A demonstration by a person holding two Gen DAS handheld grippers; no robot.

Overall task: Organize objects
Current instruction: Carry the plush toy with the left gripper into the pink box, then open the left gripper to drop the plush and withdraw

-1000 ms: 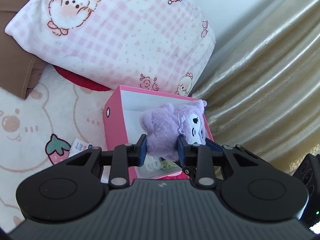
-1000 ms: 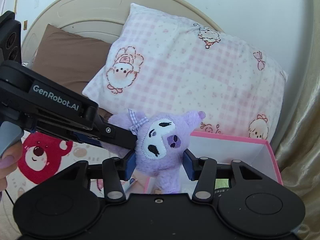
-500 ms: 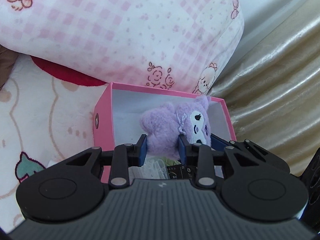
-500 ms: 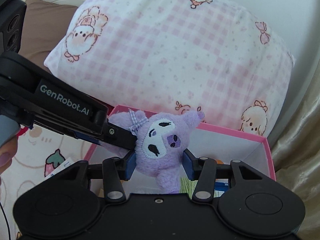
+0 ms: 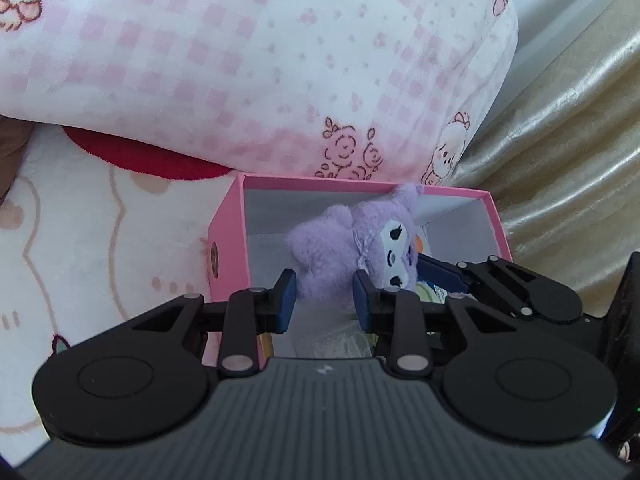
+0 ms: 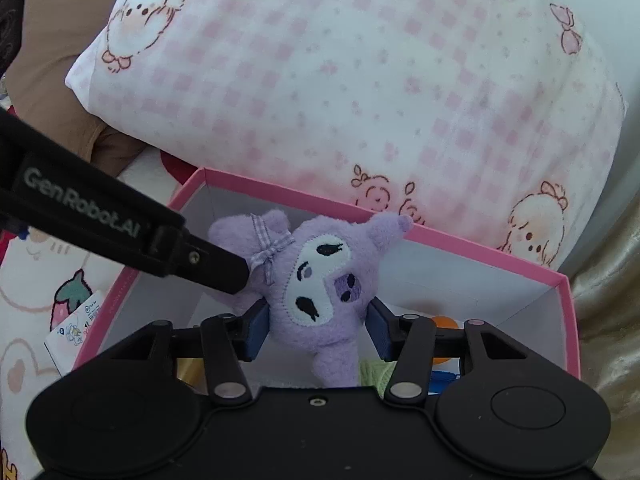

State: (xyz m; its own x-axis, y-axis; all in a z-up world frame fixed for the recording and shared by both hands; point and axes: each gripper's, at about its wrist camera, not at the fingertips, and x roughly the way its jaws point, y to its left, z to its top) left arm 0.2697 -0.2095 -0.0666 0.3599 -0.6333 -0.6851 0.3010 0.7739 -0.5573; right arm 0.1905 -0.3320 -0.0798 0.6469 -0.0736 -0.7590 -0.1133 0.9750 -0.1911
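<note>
A: Left claw [image 5: 324, 294]?
B: Closed on the fluffy purple plush doll with the white embroidered face [image 5: 352, 248], blue pads pressed into its body from either side. Seen from the right wrist camera as a black bar reaching in from 9 o'clock, tip against the plush at its checked ribbon bow.

A: Right claw [image 6: 318, 326]?
B: Clamped on the same purple plush doll [image 6: 320, 280], one pad at each side of the lower head. Face turned toward the right wrist camera, tilted, one ear pointing to 2 o'clock.

A: Where, exactly?
B: Held by both claws over the open pink cardboard box with white inside walls [image 6: 472, 250], within its rim, ear tip level with the far pink edge. Touching the bottom or not: cannot tell.

A: Anything else inside?
B: Below the plush, a small orange round thing [image 6: 444, 322] at 3 o'clock, something pale green [image 6: 376, 372], plus crinkly clear wrapping [image 5: 340, 342]. Too hidden to name further.

A: Surroundings?
B: Big pink-and-white checked pillow with cartoon prints [image 6: 360, 80] at 12 o'clock, touching the back of the box [image 5: 228, 236]. Cream fleece blanket with strawberry and bear prints [image 5: 100, 240] under the box at 9 o'clock. Shiny gold curtain fabric [image 5: 568, 140] at 3 o'clock. Small white printed packet [image 6: 76, 328] lying on the blanket just outside the left wall of the box.
</note>
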